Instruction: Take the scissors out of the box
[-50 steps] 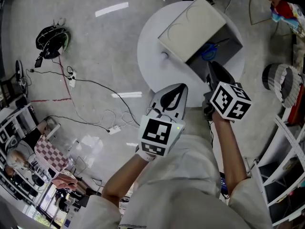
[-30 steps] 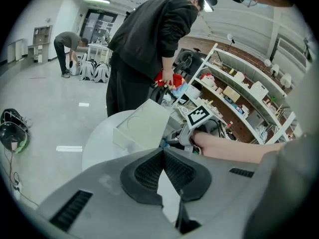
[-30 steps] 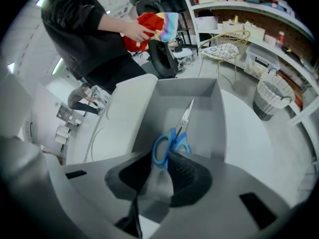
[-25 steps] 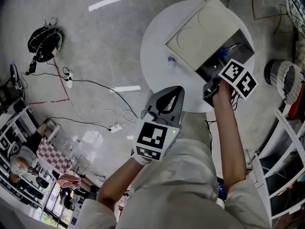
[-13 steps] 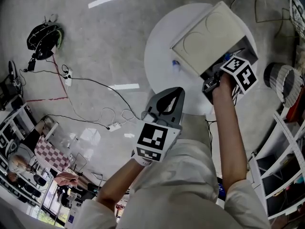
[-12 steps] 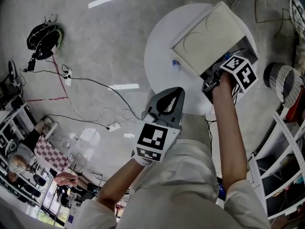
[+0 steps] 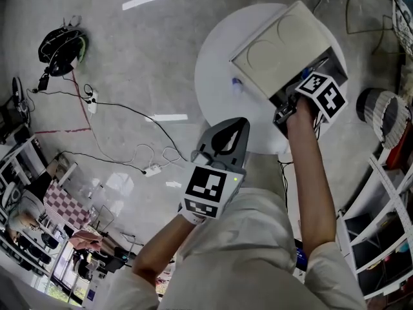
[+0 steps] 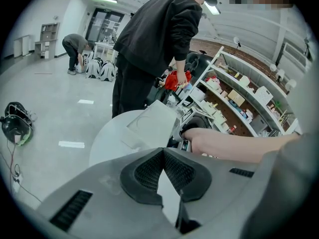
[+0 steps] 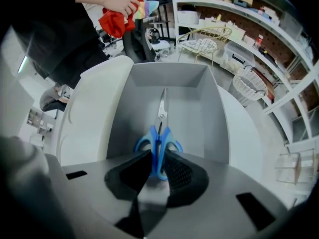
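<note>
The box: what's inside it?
Only blue-handled scissors, blades pointing at the far wall, handles clamped between the jaws of the right gripper. That gripper covers the near floor of the box, so anything there is hidden.

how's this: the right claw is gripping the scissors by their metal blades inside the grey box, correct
Not quite. The right claw grips the scissors by their blue handles, not by the metal blades. The blades point away from it, along the floor of the grey box. The right gripper view shows this.
</note>
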### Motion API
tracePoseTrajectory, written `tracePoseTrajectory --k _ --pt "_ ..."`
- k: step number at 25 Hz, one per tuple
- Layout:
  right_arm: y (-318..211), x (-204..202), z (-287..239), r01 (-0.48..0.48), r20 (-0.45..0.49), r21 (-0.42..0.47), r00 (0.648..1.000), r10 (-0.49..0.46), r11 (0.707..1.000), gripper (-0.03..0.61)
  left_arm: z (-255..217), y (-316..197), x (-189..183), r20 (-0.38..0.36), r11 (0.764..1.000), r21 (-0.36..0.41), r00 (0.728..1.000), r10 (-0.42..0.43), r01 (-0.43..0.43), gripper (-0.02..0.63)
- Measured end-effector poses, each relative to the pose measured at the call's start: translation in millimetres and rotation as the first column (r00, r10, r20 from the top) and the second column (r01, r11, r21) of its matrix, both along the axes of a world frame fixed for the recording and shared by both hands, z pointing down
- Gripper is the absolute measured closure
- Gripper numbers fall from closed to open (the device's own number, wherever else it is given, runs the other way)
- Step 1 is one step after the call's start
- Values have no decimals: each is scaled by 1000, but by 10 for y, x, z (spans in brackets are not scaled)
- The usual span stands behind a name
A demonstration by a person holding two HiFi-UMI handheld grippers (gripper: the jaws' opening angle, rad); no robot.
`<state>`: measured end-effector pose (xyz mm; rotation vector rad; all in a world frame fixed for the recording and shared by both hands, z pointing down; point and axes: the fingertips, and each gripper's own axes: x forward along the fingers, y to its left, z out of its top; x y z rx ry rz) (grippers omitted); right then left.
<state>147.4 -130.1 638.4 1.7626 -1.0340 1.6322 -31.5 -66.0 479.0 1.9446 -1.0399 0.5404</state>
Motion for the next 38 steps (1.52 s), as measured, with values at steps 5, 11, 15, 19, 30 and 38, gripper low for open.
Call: tracePoseTrajectory --k 5,11,15,19,30,38 --pt "-7 -7 -113 37 12 61 999 -38 997 437 -6 95 53 5 1000 6 1000 -2 2 603" --pt "73 -3 -269 42 63 104 997 -49 994 439 -101 181 186 8 1000 29 1000 2 -2 603" --pt "112 -26 -404 43 103 150 993 -58 988 439 -150 257 223 19 999 41 1000 2 -3 603" --pt "163 -47 -571 38 140 197 988 -67 980 439 -213 352 271 27 999 54 1000 6 -7 603" --pt "393 -40 -1028 64 199 281 972 -123 958 439 -515 414 297 47 993 118 999 5 -10 603" --pt "515 75 -1463 90 223 358 958 -179 929 439 -779 455 405 55 987 163 998 3 -12 603"
